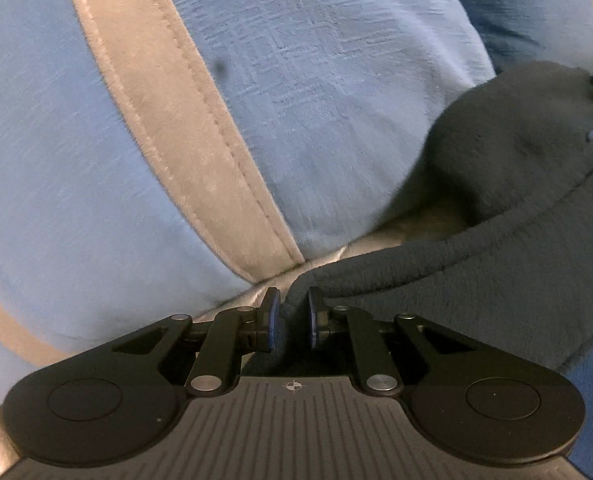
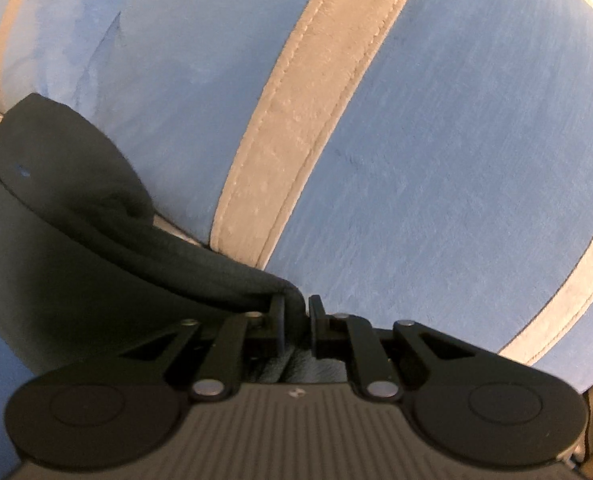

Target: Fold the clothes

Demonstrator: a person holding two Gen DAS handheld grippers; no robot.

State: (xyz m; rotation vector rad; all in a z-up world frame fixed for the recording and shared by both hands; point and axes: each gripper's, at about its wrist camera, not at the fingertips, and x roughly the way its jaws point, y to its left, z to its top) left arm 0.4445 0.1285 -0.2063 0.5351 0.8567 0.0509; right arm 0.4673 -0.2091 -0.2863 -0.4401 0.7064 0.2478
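I am looking along the left gripper (image 1: pixel 292 316), and I am seeing its jaws pinching narrow on the hemmed edge of a dark grey garment (image 1: pixel 496 248). The garment is trailing off to the right of that view, lying over a blue cover (image 1: pixel 96 180) with tan stripes (image 1: pixel 184 128). Moving across, the right gripper (image 2: pixel 296 320) is clamping the same dark cloth at another point on its edge, and here the garment (image 2: pixel 76 240) is spreading away to the left, so I am judging that it is hanging between my two hands. A bunched lump further along may be a sleeve or a hood; the blur is keeping me from saying which.

The cloth is looking soft, thick and fleecy, so I am expecting it to sag and drape rather than hold a crease, and to weigh little. It should not slip from the pads. I am thinking the hem and corners are the best places to hold it, since the doubled fabric there is giving the fingers something firm.
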